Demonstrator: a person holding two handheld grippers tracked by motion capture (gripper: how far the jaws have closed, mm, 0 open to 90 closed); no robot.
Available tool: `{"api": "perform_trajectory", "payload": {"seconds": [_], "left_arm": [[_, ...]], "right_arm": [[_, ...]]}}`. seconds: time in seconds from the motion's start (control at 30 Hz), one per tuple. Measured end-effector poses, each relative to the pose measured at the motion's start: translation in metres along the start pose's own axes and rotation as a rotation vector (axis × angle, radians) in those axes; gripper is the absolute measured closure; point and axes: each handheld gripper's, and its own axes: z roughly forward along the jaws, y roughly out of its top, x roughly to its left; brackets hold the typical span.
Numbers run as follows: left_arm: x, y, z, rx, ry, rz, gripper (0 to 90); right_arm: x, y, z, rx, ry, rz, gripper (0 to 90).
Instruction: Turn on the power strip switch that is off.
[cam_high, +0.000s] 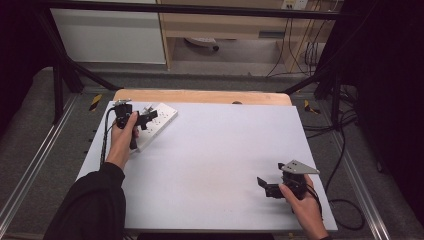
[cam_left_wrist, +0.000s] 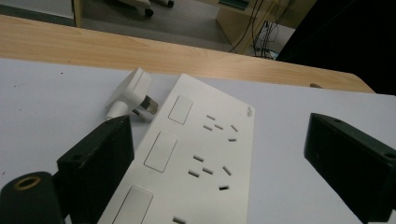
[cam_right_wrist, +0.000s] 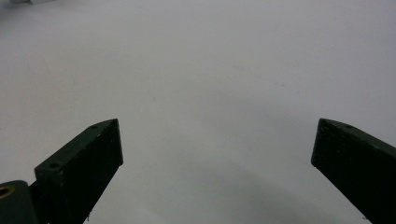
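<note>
A flat white plastic power strip (cam_left_wrist: 196, 158), carrying three rectangular rocker switches and three sets of socket slots, is shown lying aslant at the far left of the white table top (cam_high: 210, 165), close to the bare wooden strip along the table's far edge. Just beside its far end a small white plastic plug (cam_left_wrist: 132, 94) is seen lying loose on its side, its metal pins turned toward the strip and seated in no socket. The left gripper (cam_left_wrist: 215, 154) is held low over the strip, its jaws spread wide so that the strip's near part lies between them; nothing is pinched. The right gripper (cam_high: 267, 187) is held near the table's right front corner, well apart from strip and plug, its jaws likewise spread over bare surface (no object lies between them). The step in hand is judged to be the approach to strip and plug, with no grasp yet made. The next move is judged to call for the left gripper to be carried forward to the plug and closed across its body, so that the pins can be aligned with a set of slots
</note>
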Motion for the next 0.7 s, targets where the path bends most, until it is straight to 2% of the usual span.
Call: {"api": "perform_trajectory", "payload": {"seconds": [0.17, 0.3, 0.7], "left_arm": [[-0.003, 0.001, -0.006, 0.020, -0.008, -0.002, 8.4], [-0.004, 0.003, -0.012, 0.004, -0.024, -0.021, 8.5], [-0.007, 0.007, -0.026, 0.000, -0.027, -0.013, 7.5]], "right_arm": [[0.000, 0.000, 0.000, 0.002, -0.001, 0.002, 2.5], [0.000, 0.000, 0.001, 0.005, -0.005, 0.001, 2.6], [0.001, 0.001, 0.001, 0.002, 0.002, 0.002, 2.5]]}}
